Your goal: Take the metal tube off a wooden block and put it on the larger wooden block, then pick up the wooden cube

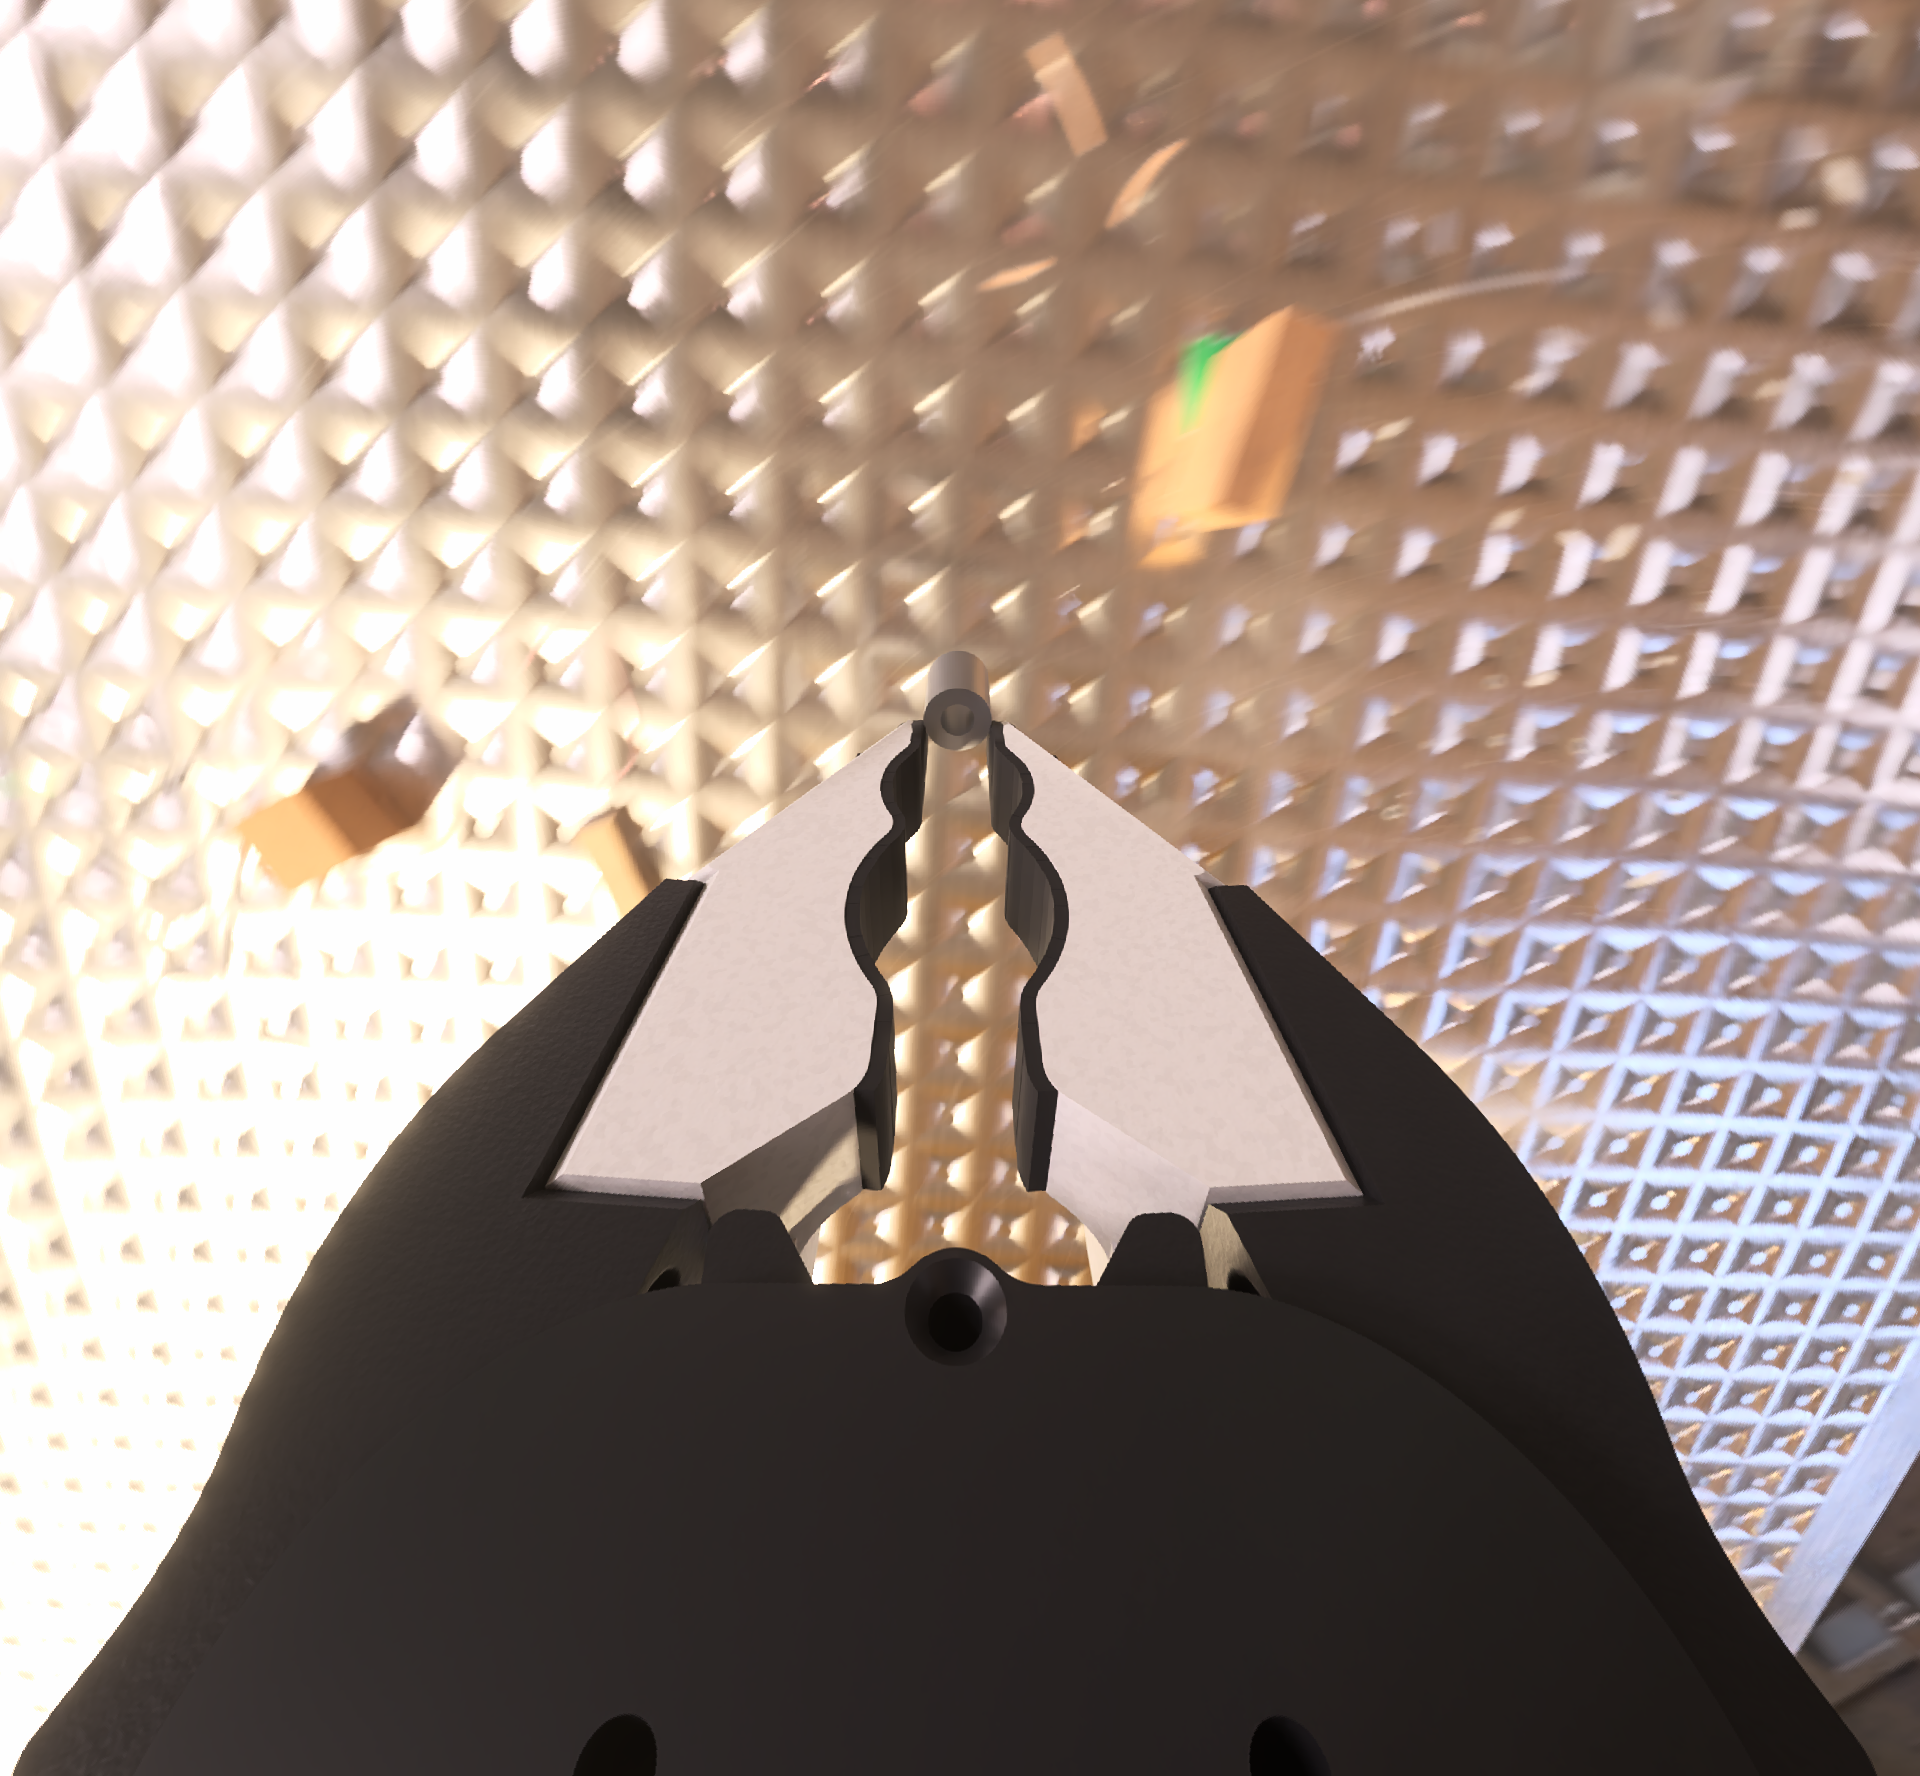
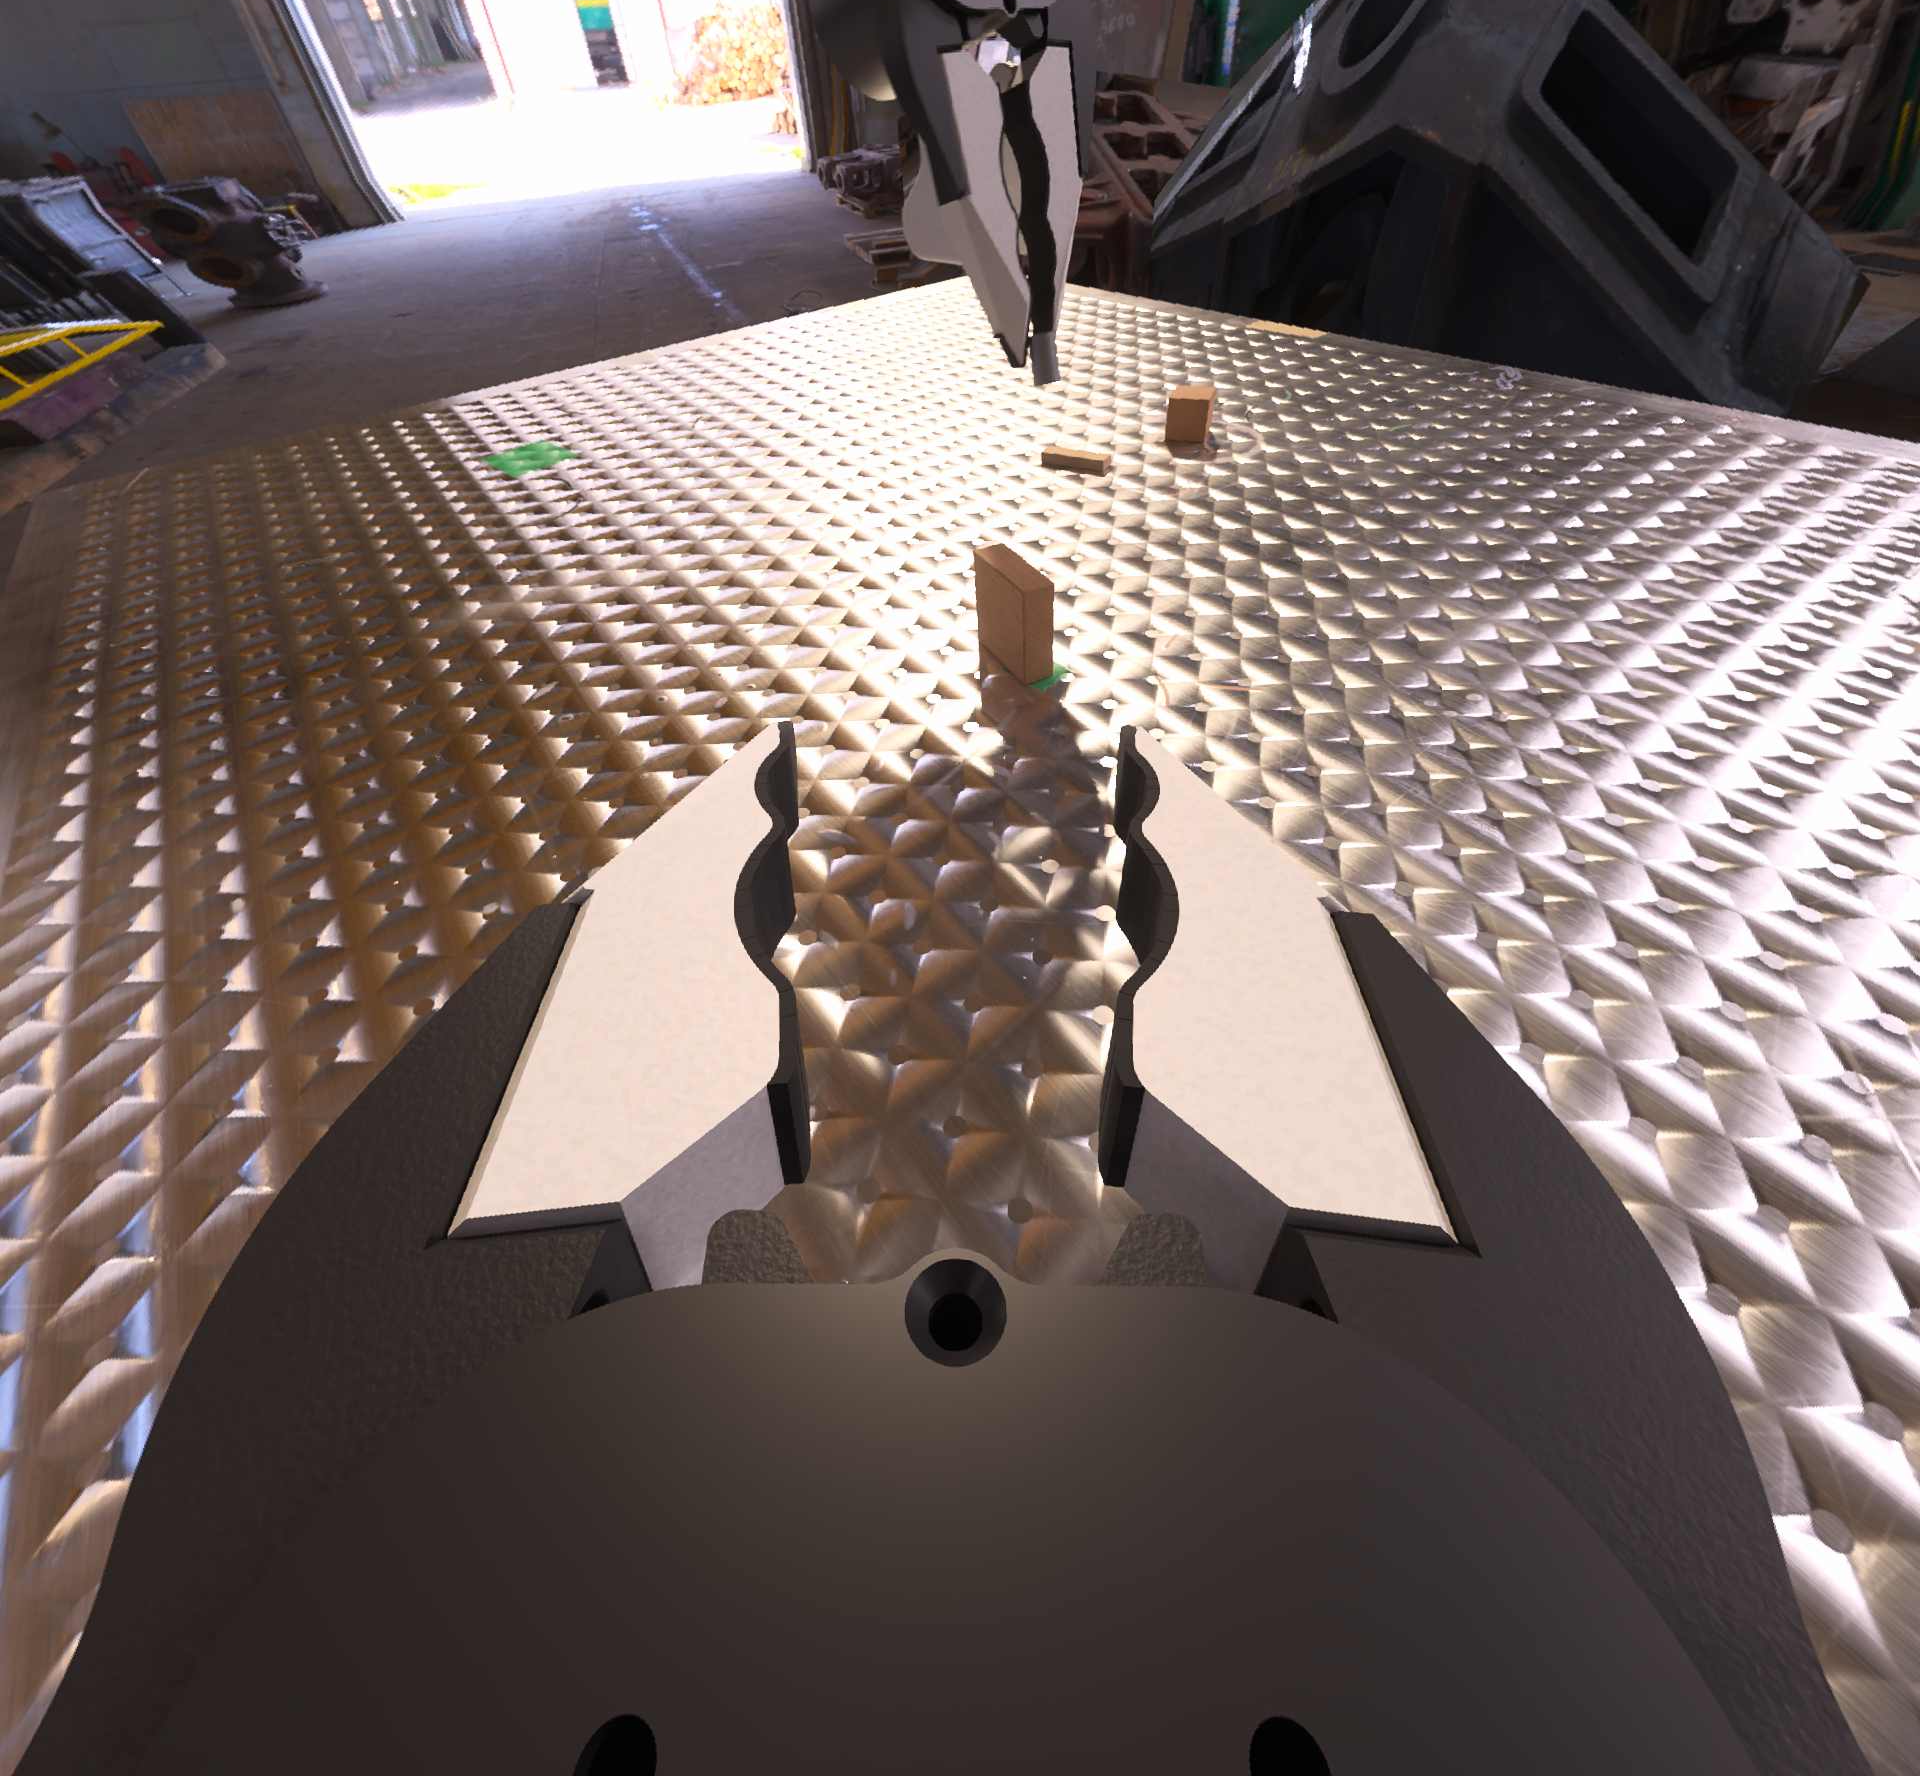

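My left gripper (image 1: 958,737) is shut on the small grey metal tube (image 1: 958,706), pinched at the fingertips, high above the table. Below it in the left wrist view are the larger wooden block (image 1: 1226,438) ahead to the right, the wooden cube (image 1: 343,812) at the left and a small flat wooden block (image 1: 623,859) beside the fingers. In the right wrist view the left gripper (image 2: 1023,350) hangs with the tube (image 2: 1043,362) above the far table. My right gripper (image 2: 956,760) is open and empty, low over the table, just short of the upright larger block (image 2: 1013,609). The flat block (image 2: 1075,459) and the cube (image 2: 1188,412) lie beyond.
The table is a patterned shiny metal plate (image 2: 416,791) with small holes. A green patch (image 2: 530,459) lies at its far left and a green marker (image 2: 1049,677) at the larger block's foot. Heavy dark machinery (image 2: 1507,116) stands behind the table's far edge.
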{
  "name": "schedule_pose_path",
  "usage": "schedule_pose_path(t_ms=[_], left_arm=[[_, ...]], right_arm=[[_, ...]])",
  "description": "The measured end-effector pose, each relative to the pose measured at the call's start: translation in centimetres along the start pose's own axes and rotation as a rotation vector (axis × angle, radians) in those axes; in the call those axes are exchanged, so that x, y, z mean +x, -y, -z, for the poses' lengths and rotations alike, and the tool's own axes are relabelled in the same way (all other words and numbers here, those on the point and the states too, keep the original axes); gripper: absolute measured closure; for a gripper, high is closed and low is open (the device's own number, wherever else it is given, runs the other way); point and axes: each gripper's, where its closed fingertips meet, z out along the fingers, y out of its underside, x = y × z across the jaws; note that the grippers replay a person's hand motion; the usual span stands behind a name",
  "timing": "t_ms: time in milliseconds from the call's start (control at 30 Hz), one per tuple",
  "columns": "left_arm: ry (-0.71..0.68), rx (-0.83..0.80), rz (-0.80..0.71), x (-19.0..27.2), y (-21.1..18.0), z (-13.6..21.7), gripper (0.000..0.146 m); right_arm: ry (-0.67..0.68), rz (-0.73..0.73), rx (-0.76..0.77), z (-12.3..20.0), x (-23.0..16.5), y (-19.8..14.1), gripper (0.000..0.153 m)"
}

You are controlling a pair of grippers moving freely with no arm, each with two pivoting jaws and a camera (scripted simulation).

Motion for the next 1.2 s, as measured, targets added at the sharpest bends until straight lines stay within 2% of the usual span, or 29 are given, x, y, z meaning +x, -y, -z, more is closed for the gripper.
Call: schedule_pose_path(t_ms=[100,233,267,333,467,567,700,833,933,1200], left_arm=[[-0.057,-0.004,-0.139,4.5,2.7,-2.1,0.135],[-0.116,-0.033,-0.221,7.0,4.3,-5.3,0.135],[-0.118,-0.029,-0.239,7.0,4.6,-5.3,0.135],[-0.092,0.01,-0.248,6.3,5.3,-3.6,0.124],[0.046,0.164,-0.148,1.1,6.1,2.8,0.122],[0.129,0.114,0.033,-5.1,3.4,4.3,0.118],[0.156,0.014,0.246,-11.8,-1.2,1.0,0.109],[0.16,-0.062,0.362,-15.4,-4.2,-3.0,0.104],[0.169,-0.104,0.41,-16.9,-5.3,-4.7,0.102],[0.25,-0.117,0.394,-19.0,-6.3,-4.9,0.107]], right_arm=[[0.0,0.005,-0.004,0.0,0.0,0.0,0.091],[-0.013,0.006,0.012,0.2,0.1,0.2,0.091],[-0.014,0.004,0.016,0.2,0.1,0.2,0.091],[-0.014,0.003,0.024,0.3,0.1,0.3,0.091],[0.001,0.007,0.019,0.3,-0.1,0.3,0.091],[0.014,0.02,0.005,0.1,-0.4,0.1,0.091],[0.013,0.029,0.009,0.2,-0.5,0.2,0.091],[0.012,0.016,0.023,0.3,-0.3,0.3,0.091],[0.016,0.007,0.023,0.3,-0.3,0.3,0.091],[0.024,-0.006,0.03,0.4,-0.2,0.4,0.091]])
